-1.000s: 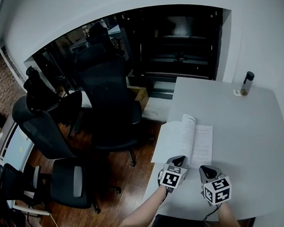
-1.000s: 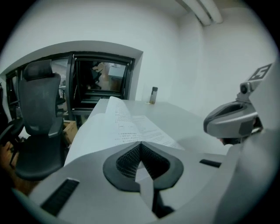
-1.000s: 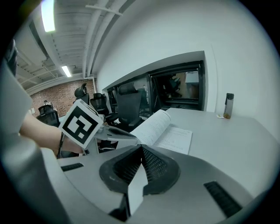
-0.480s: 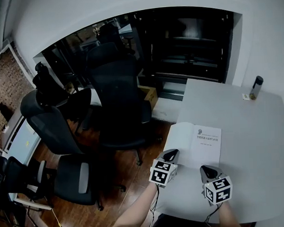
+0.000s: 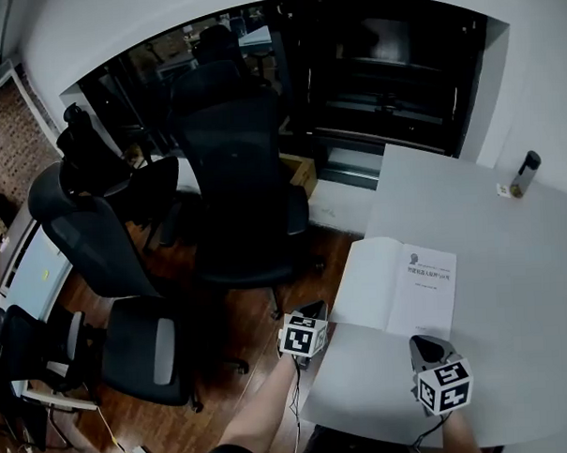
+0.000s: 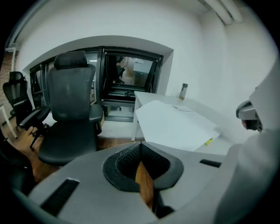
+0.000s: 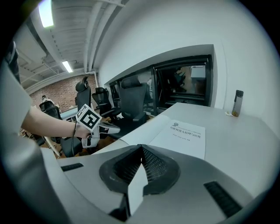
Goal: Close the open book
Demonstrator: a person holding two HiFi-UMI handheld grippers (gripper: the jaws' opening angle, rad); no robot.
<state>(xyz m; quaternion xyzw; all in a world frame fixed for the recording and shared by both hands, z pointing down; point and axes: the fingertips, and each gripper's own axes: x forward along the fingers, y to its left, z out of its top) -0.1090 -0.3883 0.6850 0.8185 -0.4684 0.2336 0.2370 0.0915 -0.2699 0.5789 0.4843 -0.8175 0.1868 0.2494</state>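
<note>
Left gripper (image 5: 313,312) swung off past the table (image 5: 511,286) edge, jaws together, head view showing book (image 5: 408,286) open at that edge; left gripper view, book ahead untouched; right gripper view, right gripper (image 7: 141,151) pinched closed, empty; careless flip could shove book off.

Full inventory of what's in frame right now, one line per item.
flat white table: one, white, right side of head view
open paper book: one, white pages, at table's left edge
slim dark bottle: one, dark, table's far right corner
black office chairs: at least five, black, floor left of table
cardboard box: one, brown, floor by window
left hand-held gripper: grey, shut, empty, beside table's left edge
right hand-held gripper: grey, shut, empty, over table's near part
</note>
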